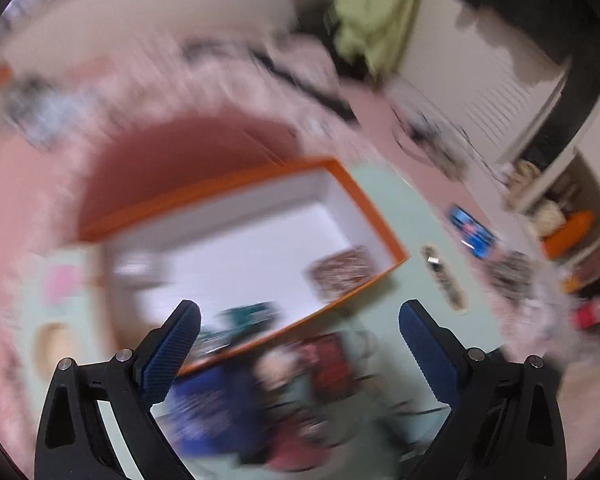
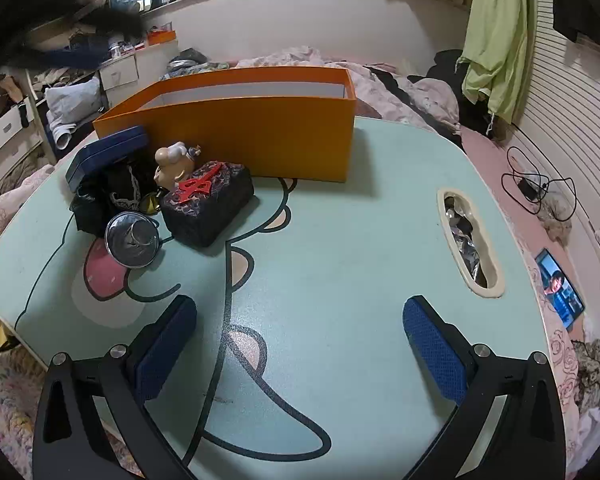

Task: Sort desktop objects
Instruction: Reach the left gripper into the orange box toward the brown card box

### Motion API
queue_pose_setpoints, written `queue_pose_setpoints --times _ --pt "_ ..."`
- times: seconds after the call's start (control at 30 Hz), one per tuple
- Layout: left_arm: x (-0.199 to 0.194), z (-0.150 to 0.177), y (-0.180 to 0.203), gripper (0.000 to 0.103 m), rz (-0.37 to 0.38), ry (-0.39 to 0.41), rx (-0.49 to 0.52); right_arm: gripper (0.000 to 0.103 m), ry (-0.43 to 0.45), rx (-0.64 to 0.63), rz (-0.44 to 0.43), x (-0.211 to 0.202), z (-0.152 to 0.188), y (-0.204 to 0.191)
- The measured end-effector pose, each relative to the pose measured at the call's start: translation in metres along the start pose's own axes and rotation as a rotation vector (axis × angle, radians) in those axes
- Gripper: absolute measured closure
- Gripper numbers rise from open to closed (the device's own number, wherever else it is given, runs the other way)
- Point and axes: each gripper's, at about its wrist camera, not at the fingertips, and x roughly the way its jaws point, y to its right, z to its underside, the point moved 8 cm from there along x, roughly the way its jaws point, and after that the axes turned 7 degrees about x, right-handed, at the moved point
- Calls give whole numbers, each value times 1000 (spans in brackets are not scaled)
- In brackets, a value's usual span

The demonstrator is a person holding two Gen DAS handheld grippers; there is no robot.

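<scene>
Right wrist view: the right tool point(image 2: 300, 320) is being held wide open and empty above the pale green table point(image 2: 340, 240); the left tool point(image 1: 300, 320) is being held wide open and empty over the orange cardboard box point(image 1: 364, 200).

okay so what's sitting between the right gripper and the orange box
Nothing. In the right wrist view, only bare green tabletop lies between the open right gripper and the orange box.
</scene>
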Motion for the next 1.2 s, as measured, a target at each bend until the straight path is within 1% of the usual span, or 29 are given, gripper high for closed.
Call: queue_pose_setpoints --times 0.07,0.1,0.13,0.2,0.23,0.3,0.33,0.37,0.4,0.43,0.47,0.5,0.53,0.57,0.6,0.63,0.7,0.73,0.77,0.83,0.87,0.9,0.93,1.0,1.03,1.07,1.1,1.13,1.2 --pt "32 -10 -1 4 64 -105 -71 0 2 0 -2 -1 2 0" --pt "48 -13 -4 5 75 -153 -122 0 3 0 -3 -1 2 1" --pt "59 -15 -4 6 80 -181 -139 0 4 0 -4 -1 2 1" --pt "78 -17 0 6 85 -217 -127 0 6 1 -5 -2 3 1" --pt "84 -16 0 7 79 -227 -132 0 7 1 -6 -2 3 2" --pt "93 -13 3 7 89 -236 -148 0 9 1 -8 -2 4 2" --pt "98 -11 7 8 104 -250 -135 0 8 1 -8 -1 3 2" --pt "102 -8 9 8 100 -261 -119 0 8 1 -7 -1 3 2" --pt "106 -4 10 10 83 -280 -97 0 9 1 -7 -2 4 2" --pt "105 -5 12 10 61 -269 -65 0 8 1 -6 -2 4 1" --pt "105 -5 10 10 30 -274 -39 0 8 1 -6 -2 4 1" --pt "104 -4 9 10 24 -273 -25 0 7 1 -7 -1 4 1" --pt "102 -3 6 10 20 -275 -31 0 8 2 -7 -2 4 1" --pt "100 -3 -2 12 -18 -276 -40 0 9 2 -7 -2 4 1" --pt "99 -3 -12 11 -92 -270 -28 0 9 2 -7 -3 4 1" --pt "95 -5 -16 11 -108 -244 -18 0 9 1 -7 -2 4 1" --pt "88 -5 -30 12 -152 -232 -9 0 8 2 -8 -3 4 1" --pt "84 -6 -35 16 -172 -227 -13 0 9 1 -7 -3 4 1" --pt "79 -6 -45 24 -217 -222 -14 0 9 1 -7 -2 4 1" --pt "72 -6 -59 33 -298 -226 -1 0 9 2 -7 -3 4 0" --pt "67 -4 -67 35 -326 -225 1 0 9 1 -7 -3 4 1" --pt "62 -3 -72 36 -328 -219 -12 0 9 1 -7 -3 4 1" --pt "56 -4 -73 36 -286 -201 -40 0 9 1 -7 -3 4 1" --pt "46 -8 -63 35 -153 -170 -109 0 9 1 -8 -2 4 2" --pt "47 -10 -57 35 -109 -166 -135 0 9 1 -8 -3 4 2" --pt "45 -10 -47 34 -38 -164 -168 0 9 1 -8 -3 4 2" --pt "44 -10 -37 34 1 -168 -169 0 9 1 -8 -2 4 3" --pt "46 -8 -29 33 18 -174 -157 0 8 0 -8 -3 4 3" --pt "52 -7 -8 33 33 -206 -101 0 9 1 -8 -3 4 4"
